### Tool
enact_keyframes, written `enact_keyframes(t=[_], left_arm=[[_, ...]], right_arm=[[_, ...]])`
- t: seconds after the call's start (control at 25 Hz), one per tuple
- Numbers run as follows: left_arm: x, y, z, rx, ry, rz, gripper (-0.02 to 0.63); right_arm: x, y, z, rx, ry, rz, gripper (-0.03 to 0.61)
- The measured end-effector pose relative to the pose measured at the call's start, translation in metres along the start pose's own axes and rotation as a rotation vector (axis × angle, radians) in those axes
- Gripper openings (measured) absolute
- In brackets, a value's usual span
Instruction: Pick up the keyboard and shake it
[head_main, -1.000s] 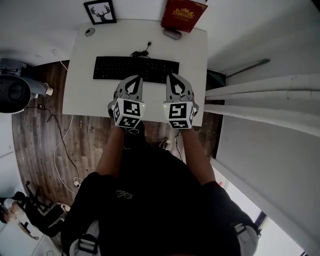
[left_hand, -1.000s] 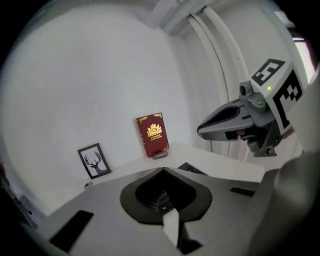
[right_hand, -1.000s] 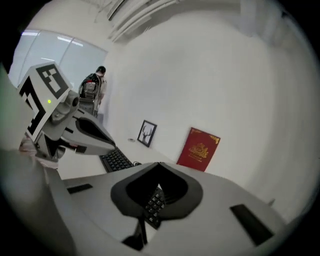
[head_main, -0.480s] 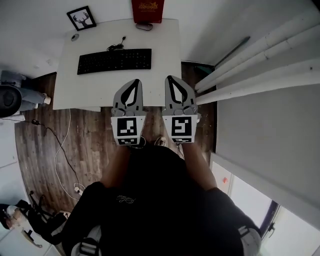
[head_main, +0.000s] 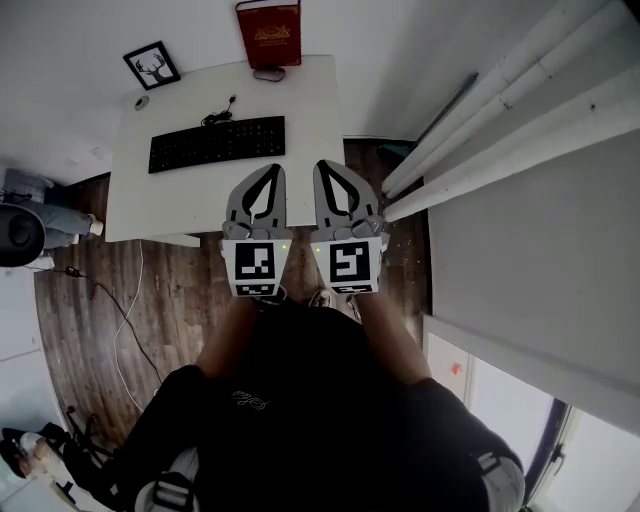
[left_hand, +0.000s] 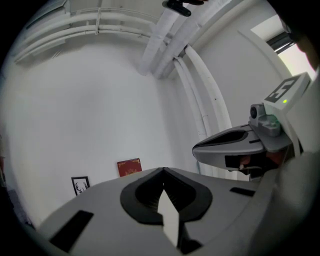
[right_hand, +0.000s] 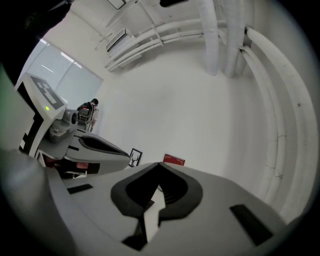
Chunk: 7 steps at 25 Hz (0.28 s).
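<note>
The black keyboard (head_main: 216, 143) lies flat on the white table (head_main: 305, 120), its cable curling off its far edge. My left gripper (head_main: 272, 168) and right gripper (head_main: 326, 165) hang side by side over the table's near edge, short of the keyboard and apart from it. Both are shut with nothing between the jaws. The left gripper (left_hand: 163, 170) looks level at the far wall, with the right gripper's body to its right. The right gripper (right_hand: 159, 164) looks the same way. In both gripper views the jaws hide the keyboard.
A deer picture (head_main: 152, 65), a red book (head_main: 268, 33), a mouse (head_main: 268, 73) and a small round object (head_main: 141, 101) stand along the table's far edge. White pipes (head_main: 500, 110) run along the right. A cable (head_main: 120, 330) trails over the wooden floor on the left.
Both grippers have drawn back from the keyboard toward the person and risen, still shut. The keyboard has stayed on the table and looks smaller and farther off.
</note>
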<state>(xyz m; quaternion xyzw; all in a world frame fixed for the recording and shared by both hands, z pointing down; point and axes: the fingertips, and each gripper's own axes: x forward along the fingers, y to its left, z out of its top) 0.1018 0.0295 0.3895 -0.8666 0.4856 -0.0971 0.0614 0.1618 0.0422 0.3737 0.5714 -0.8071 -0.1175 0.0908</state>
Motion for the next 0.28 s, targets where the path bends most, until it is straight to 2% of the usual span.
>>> enact_keyframes(t=[0.28], left_arm=[[0.002,0.001,0.023,0.023,-0.028,-0.023,0.003]], right_arm=[[0.004,-0.007,0.025,-0.018,-0.033,-0.011,0.021]])
